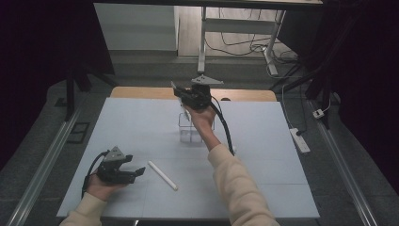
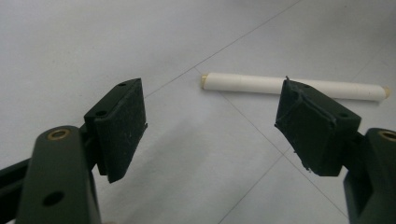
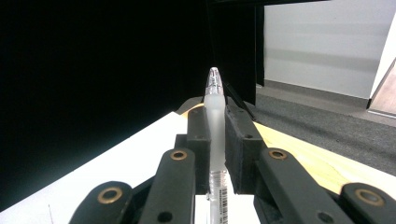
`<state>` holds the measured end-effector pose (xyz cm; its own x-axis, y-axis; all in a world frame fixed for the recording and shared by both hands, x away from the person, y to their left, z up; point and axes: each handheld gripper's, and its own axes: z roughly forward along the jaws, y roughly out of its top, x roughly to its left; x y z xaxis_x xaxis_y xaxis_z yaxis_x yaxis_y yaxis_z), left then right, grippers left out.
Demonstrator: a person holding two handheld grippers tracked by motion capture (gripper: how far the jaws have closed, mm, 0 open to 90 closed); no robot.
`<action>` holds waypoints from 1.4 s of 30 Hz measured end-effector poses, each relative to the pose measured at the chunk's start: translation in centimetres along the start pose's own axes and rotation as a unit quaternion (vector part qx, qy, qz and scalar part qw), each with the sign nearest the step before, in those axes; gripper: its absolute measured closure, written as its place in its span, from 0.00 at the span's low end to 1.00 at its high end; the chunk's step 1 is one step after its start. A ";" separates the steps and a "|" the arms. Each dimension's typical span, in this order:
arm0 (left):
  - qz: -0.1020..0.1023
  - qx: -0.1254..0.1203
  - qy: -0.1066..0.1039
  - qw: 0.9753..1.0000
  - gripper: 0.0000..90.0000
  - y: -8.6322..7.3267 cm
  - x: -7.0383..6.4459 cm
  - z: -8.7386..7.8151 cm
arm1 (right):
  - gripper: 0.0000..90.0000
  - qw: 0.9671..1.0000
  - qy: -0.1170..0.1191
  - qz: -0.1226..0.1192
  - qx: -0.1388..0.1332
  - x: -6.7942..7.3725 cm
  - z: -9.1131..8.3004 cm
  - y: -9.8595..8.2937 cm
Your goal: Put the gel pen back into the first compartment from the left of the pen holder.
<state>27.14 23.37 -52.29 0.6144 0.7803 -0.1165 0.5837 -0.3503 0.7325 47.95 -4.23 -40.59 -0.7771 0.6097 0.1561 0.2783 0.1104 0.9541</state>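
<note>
Right claw (image 3: pixel 215 154): jaws pressed onto a clear-barrelled pen (image 3: pixel 215 116); the pen stands along the jaws, tip past them, barcode label at the lower end.
Right claw, position: raised over the far middle of the tabletop (image 1: pixel 141 122), directly above a clear container (image 1: pixel 189 128); seen in the high view at (image 1: pixel 188 96).
Pen, location: off the tabletop, carried in the right claw; whether its lower end has entered the container cannot be told.
Left claw (image 2: pixel 210 123): jaws spread wide, nothing between them; held low at the near left of the tabletop, seen from above at (image 1: pixel 136 173).
White tube (image 2: pixel 294 86): lies flat on the tabletop just beyond the left claw's fingertips, apart from them; in the high view it lies slantwise at (image 1: pixel 163 175).
Progress, judged: pen picked up and brought to the container; lowering and release appear left to do. White tube untouched; grasp not yet made.
Surroundings: wooden edge (image 1: pixel 141 92) behind the white sheet; a power strip (image 1: pixel 299 140) on the floor at right; a desk frame with cables (image 1: pixel 244 42) beyond.
Obstructions: nothing lies between either claw and its thing; the person's right forearm (image 1: pixel 230 174) crosses the middle of the tabletop, well apart from the tube.
</note>
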 end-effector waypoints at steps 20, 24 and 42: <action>0.000 0.003 0.003 1.000 0.27 0.0 0.0 0.1 | 0.59 0.999 -0.024 -0.027 0.024 -0.3 -2.0 -0.8; 0.000 0.004 0.003 1.000 0.27 0.0 0.0 0.1 | 0.59 0.999 -0.020 -0.033 0.030 -0.4 -2.8 -1.1; -0.005 0.002 0.008 1.000 0.27 0.0 0.1 0.0 | 0.57 0.996 -0.008 -0.059 0.062 -0.3 -8.4 -3.8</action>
<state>27.18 23.46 -52.30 0.6008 0.7913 -0.1130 0.5914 -0.3449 0.7289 42.37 -11.40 -42.14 -0.7996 0.5993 0.0386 0.2528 0.2776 0.9268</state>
